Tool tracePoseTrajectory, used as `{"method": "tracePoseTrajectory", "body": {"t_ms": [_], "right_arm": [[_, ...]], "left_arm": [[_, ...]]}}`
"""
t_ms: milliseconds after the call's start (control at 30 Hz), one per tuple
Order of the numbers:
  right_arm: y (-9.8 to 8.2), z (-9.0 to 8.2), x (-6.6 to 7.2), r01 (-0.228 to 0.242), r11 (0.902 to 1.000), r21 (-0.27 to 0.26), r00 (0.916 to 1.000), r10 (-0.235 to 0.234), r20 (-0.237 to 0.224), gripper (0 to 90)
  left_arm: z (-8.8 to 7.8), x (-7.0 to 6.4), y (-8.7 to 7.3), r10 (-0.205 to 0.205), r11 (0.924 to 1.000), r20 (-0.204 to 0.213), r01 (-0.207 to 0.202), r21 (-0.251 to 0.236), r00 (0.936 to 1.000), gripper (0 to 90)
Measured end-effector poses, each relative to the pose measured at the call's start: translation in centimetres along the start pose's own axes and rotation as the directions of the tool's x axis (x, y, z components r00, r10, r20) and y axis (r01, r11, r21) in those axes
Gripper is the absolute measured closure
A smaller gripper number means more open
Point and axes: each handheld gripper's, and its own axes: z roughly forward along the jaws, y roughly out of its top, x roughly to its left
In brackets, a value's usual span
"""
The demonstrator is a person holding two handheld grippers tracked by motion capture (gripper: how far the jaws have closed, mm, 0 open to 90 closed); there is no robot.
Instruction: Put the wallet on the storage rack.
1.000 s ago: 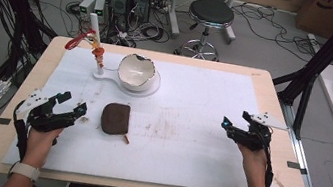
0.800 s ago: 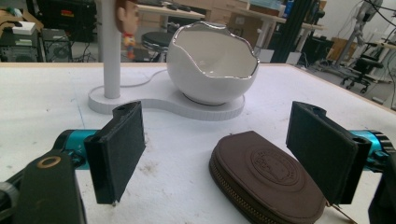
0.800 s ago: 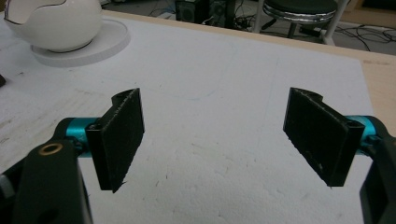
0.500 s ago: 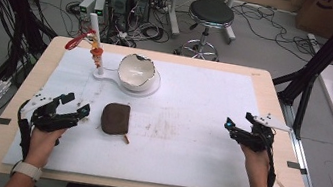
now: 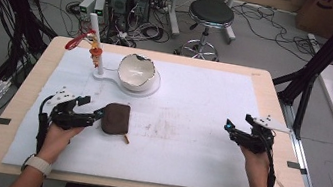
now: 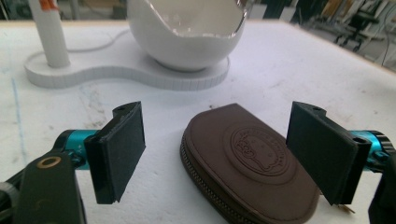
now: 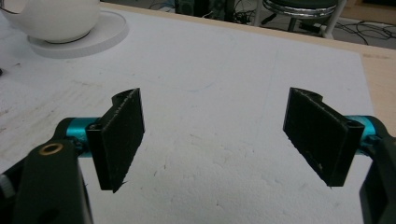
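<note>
left claw (image 5: 96,113) released, low, jaws straddling brown pouch (image 5: 116,118) at near left | right claw (image 5: 229,129) released, level over bare counter (image 5: 203,104), far right

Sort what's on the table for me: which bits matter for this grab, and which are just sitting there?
In play:
- left gripper, open beside the pouch
- brown zip pouch, flat on the mat

Lying about:
- white bowl on its stand
- white post
- right gripper, open, over bare mat

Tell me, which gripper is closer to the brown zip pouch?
Left. The left gripper is open right beside the brown zip pouch; the right gripper is far across the table.
</note>
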Motion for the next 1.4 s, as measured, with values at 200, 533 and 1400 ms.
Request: {"method": "tracePoseTrajectory", "body": {"t_ms": [200,533,1400], "right_arm": [[-0.1,-0.2,-0.3,-0.012,0.9999,-0.001,0.9999,0.012,-0.002,20.8],[-0.1,-0.2,-0.3,-0.014,0.9999,-0.004,0.9999,0.014,-0.005,20.9],[-0.1,-0.1,-0.4,-0.018,0.9998,0.005,0.9998,0.018,-0.009,21.2]], "left_arm": [[1.6,-0.9,0.0,0.009,0.9921,-0.023,-0.006,0.125,0.9997,20.2],[3.0,-0.8,-0.7,-0.159,0.9494,-0.031,0.161,0.269,0.9868,20.1],[-0.3,-1.2,0.8,-0.045,0.9988,0.226,0.048,-0.011,0.973,83.1]]}}
